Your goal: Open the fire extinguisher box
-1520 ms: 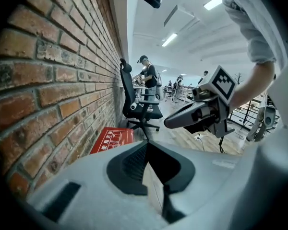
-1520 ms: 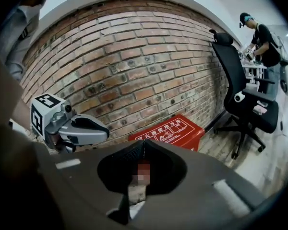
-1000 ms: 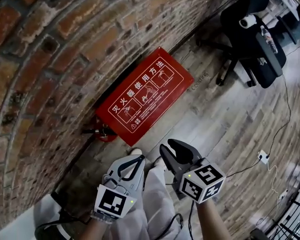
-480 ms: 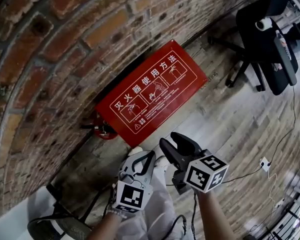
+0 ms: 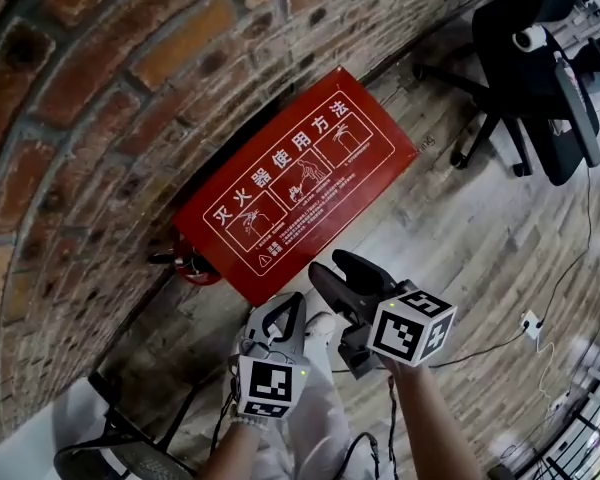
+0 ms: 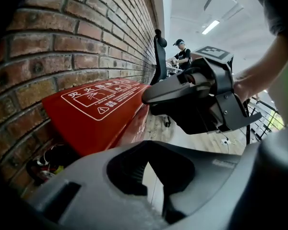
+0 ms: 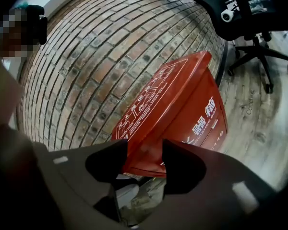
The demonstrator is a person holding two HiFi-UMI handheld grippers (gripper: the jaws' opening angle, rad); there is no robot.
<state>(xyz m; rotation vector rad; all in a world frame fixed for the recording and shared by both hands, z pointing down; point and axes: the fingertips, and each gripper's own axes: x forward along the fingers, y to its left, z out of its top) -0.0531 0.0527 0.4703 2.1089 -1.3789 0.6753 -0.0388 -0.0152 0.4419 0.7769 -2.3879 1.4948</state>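
- Red fire extinguisher box on the wooden floor, back against the brick wall, lid down.
- Left gripper pressed together on nothing, hovering near the box's front edge.
- Right gripper just beside it, jaws spread, just opening wider, nothing between them; box beyond, untouched.

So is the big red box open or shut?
Shut. The red metal fire extinguisher box has its lid lying flat on top, with no gap showing along its front edge.
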